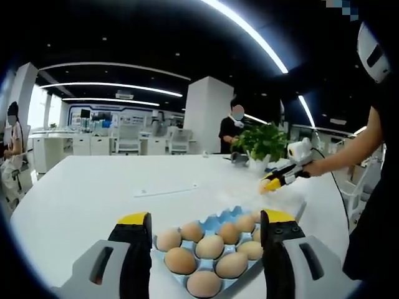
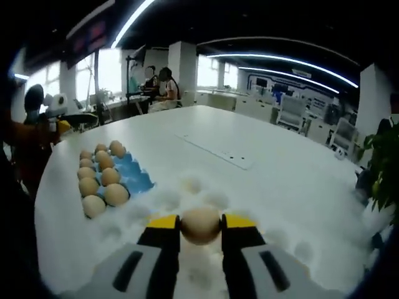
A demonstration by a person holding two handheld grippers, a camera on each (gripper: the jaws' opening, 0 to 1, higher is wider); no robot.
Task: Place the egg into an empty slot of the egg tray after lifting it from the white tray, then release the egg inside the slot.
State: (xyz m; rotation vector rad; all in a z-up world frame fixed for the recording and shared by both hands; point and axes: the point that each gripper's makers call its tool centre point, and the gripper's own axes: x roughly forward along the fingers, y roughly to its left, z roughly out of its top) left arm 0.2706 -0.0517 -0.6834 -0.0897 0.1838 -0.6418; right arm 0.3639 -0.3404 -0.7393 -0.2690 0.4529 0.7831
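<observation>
The white surface [image 1: 87,193] is the largest thing in both views, a broad rounded top in an open office. On it, in the right gripper view, lies the white tray [image 2: 187,187], a pale moulded sheet with shallow cups, hard to tell from the surface itself. Just beside the white tray, on its left in that view, sits the blue egg tray [image 2: 134,177], with brown eggs [image 2: 100,180] in two rows on its left part and blue slots bare on the side nearest the white tray. In the left gripper view the egg tray [image 1: 218,221] lies between the left gripper's jaws, with bare blue cups at its far edge.

A potted green plant [image 1: 265,142] stands on the surface beyond the egg tray. A person's hand [image 1: 318,167] reaches in near the plant, holding the right gripper [image 1: 267,184].

The left gripper [image 1: 206,225] hovers over the egg tray with its yellow-tipped jaws spread wide, grasping nothing.

The right gripper [image 2: 201,224] is closed on a single egg [image 2: 201,224], pinched between its yellow tips above the white tray and to the right of the egg tray. Whether the egg touches the white tray beneath cannot be told
</observation>
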